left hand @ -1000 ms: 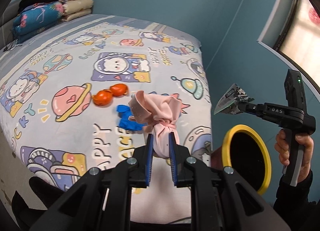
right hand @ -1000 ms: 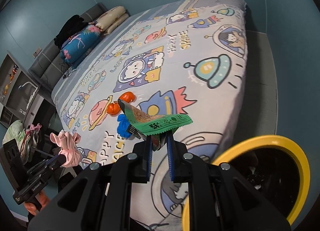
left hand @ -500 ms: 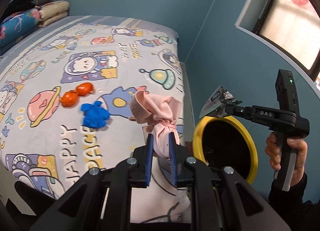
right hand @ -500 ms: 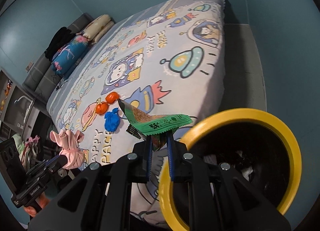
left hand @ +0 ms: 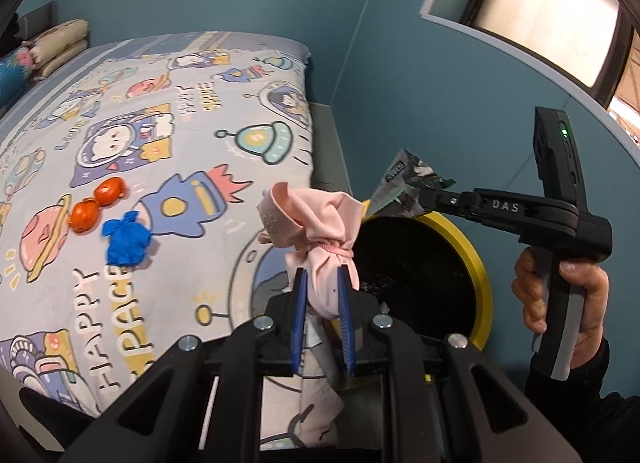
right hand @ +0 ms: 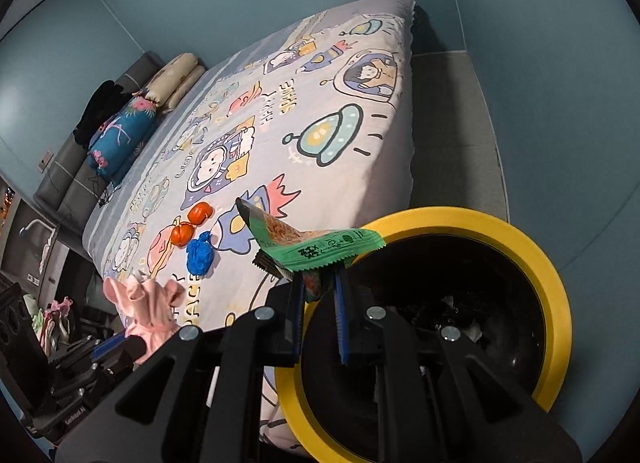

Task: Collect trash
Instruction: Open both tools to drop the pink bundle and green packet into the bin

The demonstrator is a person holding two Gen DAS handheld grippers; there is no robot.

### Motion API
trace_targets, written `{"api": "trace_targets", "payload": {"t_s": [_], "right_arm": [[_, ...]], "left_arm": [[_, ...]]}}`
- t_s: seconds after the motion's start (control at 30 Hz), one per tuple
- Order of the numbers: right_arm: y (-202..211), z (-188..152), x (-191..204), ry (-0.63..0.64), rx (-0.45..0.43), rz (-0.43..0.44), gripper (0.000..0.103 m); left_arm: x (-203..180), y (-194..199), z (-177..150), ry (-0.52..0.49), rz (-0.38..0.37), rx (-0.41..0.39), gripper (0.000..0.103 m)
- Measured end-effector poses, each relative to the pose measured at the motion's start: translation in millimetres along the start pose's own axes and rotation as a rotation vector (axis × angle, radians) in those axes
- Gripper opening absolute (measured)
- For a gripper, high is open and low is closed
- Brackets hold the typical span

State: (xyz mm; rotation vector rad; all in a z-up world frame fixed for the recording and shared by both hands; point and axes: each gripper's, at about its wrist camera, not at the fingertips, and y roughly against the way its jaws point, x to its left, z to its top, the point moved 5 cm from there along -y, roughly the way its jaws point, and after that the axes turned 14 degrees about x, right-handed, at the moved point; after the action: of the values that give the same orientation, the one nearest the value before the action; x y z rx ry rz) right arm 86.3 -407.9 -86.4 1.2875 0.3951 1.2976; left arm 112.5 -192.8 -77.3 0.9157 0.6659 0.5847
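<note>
My left gripper (left hand: 322,283) is shut on a bunched pink cloth (left hand: 316,223), held above the bed's edge beside the yellow-rimmed bin (left hand: 478,263). My right gripper (right hand: 318,283) is shut on a green snack wrapper (right hand: 316,245), held over the near rim of the bin (right hand: 520,239); it also shows in the left wrist view (left hand: 404,183). The bin is black inside with some trash at the bottom. On the bed lie a crumpled blue scrap (left hand: 128,237) and two orange objects (left hand: 96,205), also in the right wrist view (right hand: 199,257) (right hand: 190,223).
The bed (right hand: 320,111) has a cartoon space-print sheet and pillows (right hand: 140,111) at its head. Blue walls (left hand: 400,63) stand close behind the bin, with a window (left hand: 540,3) above. A grey ledge (right hand: 448,123) runs along the bed's side. Cluttered furniture (right hand: 24,303) stands at left.
Both grippers have moved toward the bin with their loads. The wrapper is now over the bin's rim, and the pink cloth is nearer the bin's edge.
</note>
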Motion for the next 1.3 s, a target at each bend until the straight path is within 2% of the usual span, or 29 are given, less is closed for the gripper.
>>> {"api": "trace_targets", "payload": {"t_s": [0.33,0.63,1.0,1.1,1.17,1.3], "right_arm": [[-3.5,-5.0,-39.6,-0.093,0.005,-0.043,0.012],[-22.6,-16.1,-67.1,-0.177,0.073,-0.044,0.013],[-17.9,-16.1,-85.1,-0.222,0.058,-0.028,0.015],[-16.3,-16.7,-86.3,-0.231,0.055,-0.027,0.022],[-15.5,-16.5,-87.4,-0.237,0.054,-0.023,0.026],[-13.2,-15.9,-89.3,-0.248,0.047,-0.023,0.027]], "left_arm": [[-37.9,-37.1,5.6,-0.063,-0.045,0.07,0.014],[-63.9,-71.7,5.4,-0.122,-0.069,0.146,0.014],[-67.9,-88.2,3.6,-0.123,-0.104,0.187,0.016],[-67.2,-88.7,2.6,-0.125,-0.104,0.188,0.016],[-67.3,-87.0,1.7,-0.127,-0.111,0.185,0.021],[-67.9,-79.4,0.7,-0.129,-0.115,0.167,0.034]]}}
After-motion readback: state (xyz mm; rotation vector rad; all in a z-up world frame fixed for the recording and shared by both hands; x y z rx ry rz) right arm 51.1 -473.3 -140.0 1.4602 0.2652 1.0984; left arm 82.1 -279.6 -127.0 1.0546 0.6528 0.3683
